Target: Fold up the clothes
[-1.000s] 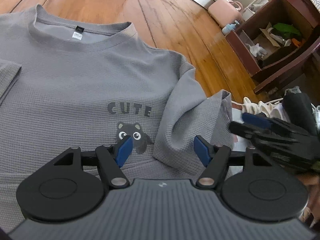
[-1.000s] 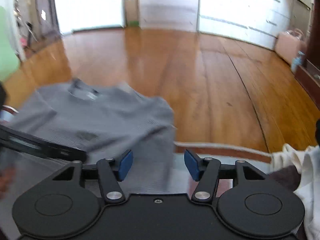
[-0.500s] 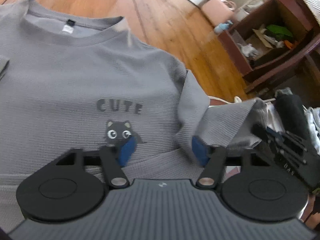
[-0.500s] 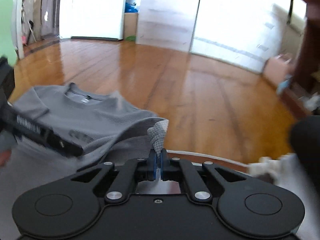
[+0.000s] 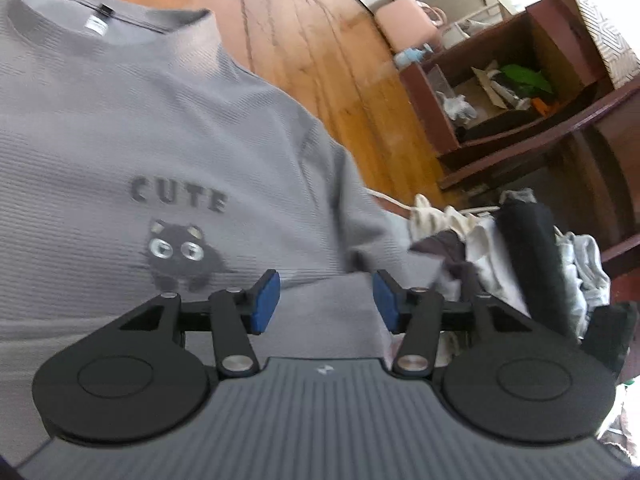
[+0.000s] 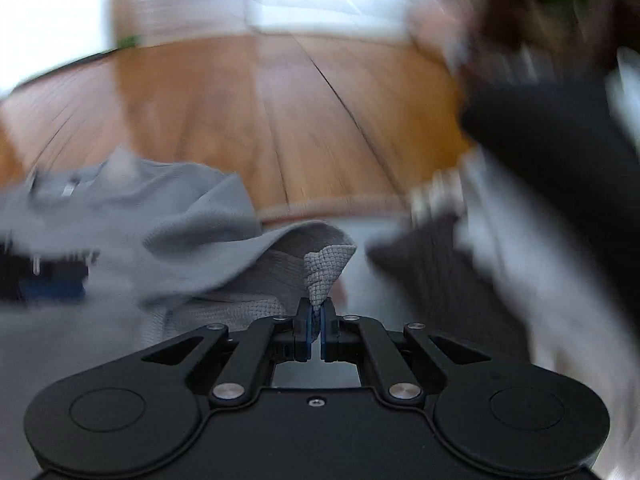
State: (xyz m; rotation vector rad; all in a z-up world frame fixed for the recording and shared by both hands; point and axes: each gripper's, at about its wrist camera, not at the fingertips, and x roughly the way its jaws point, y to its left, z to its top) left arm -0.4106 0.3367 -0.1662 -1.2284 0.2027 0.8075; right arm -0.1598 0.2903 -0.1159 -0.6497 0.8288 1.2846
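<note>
A grey T-shirt (image 5: 120, 120) printed with "CUTE" and a black cat lies flat, front up, collar at the far side. My left gripper (image 5: 326, 300) hovers over its lower chest. Its jaws are opening, and the blue pads (image 5: 266, 300) stand apart with only flat cloth under them. The shirt's right sleeve (image 5: 380, 236) stretches out to the right. In the blurred right wrist view, my right gripper (image 6: 316, 316) is shut on the sleeve's hem (image 6: 324, 272), which sticks up from the pads. The shirt (image 6: 180, 216) trails off to the left.
A pile of mixed clothes (image 5: 532, 248) lies just right of the shirt, and shows as dark and white blurs (image 6: 500, 248) in the right wrist view. Beyond it stand a dark wooden shelf unit (image 5: 500, 92) and a pink bag (image 5: 404, 20). A wooden floor (image 5: 312, 40) stretches beyond.
My right gripper shut on the sleeve hem and drew it to the right, unfolding the sleeve off the chest. It has left the left wrist view. The left jaws narrowed, then widened.
</note>
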